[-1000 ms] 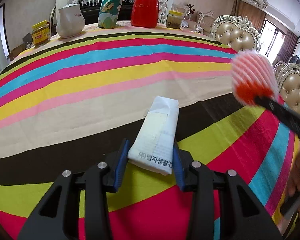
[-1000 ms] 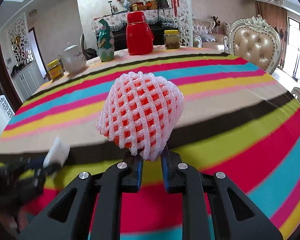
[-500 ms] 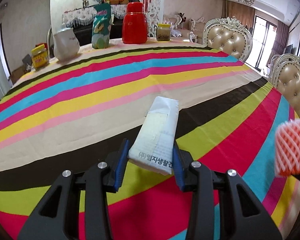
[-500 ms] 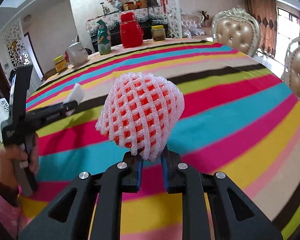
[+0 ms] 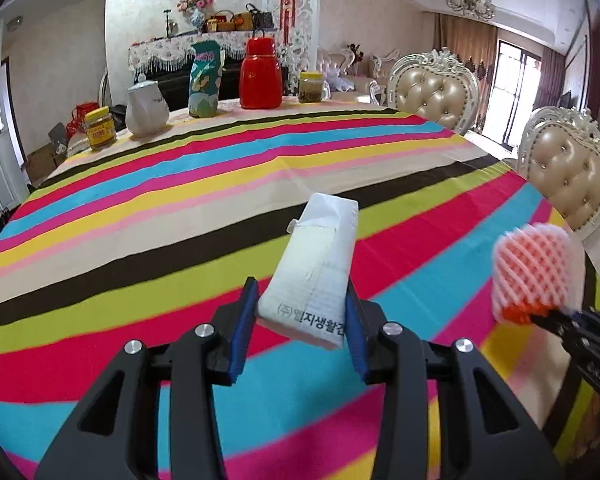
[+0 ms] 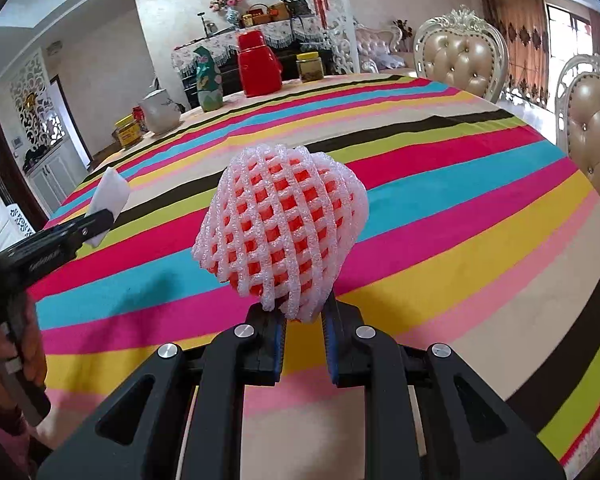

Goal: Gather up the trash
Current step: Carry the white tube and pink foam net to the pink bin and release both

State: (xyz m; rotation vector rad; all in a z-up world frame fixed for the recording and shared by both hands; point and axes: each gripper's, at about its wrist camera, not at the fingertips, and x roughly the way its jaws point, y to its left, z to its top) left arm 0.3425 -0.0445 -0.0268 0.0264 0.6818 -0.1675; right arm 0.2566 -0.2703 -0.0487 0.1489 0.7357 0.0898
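Both pairs of jaws are clamped on trash: the left gripper pinches a white packet by its near end, the right gripper is squeezed almost fully together on a foam net. Both loads hang above the striped tablecloth, the net at four o'clock of the packet. No bin shows. Keep both grips firm and the loads apart while carrying; the net's thin pinched edge could slip.
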